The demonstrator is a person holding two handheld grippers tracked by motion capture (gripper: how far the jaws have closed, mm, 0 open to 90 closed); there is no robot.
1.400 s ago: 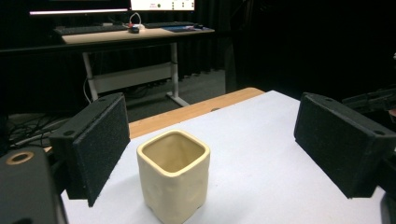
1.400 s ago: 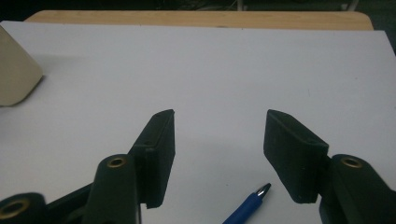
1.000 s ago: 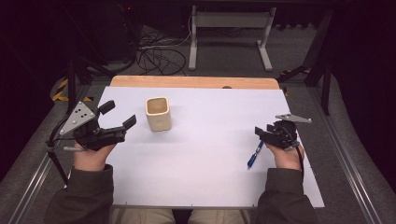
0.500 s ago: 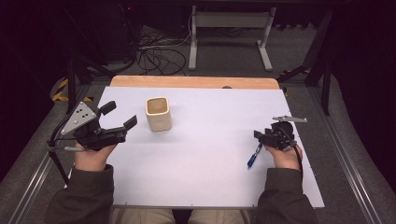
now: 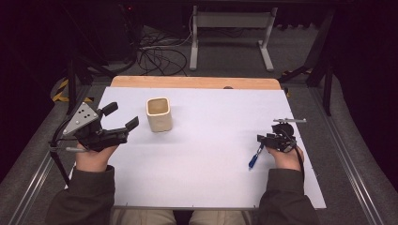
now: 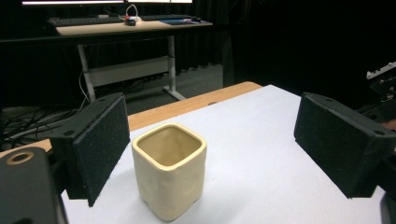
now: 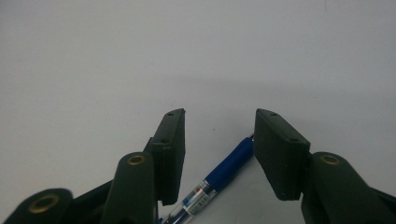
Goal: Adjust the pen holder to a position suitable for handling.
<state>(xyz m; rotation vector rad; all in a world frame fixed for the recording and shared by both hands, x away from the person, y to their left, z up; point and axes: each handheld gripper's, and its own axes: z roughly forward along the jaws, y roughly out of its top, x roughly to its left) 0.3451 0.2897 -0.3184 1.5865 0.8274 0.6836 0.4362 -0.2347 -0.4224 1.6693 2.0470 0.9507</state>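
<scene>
cup [image 5: 159, 114] mid-table | pen [image 5: 255, 157] between open right claw [image 7: 219, 140]

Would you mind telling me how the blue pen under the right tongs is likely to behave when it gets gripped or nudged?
The pen looks like a round, glossy plastic barrel lying flat on the table, so it may roll if nudged sideways. It is probably stiff and light, and might slip between the right tongs' open jaws unless gripped squarely.

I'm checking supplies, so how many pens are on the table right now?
1. The blue pen lies on the white table between the open fingers of the right gripper. None visible in the cup.
</scene>
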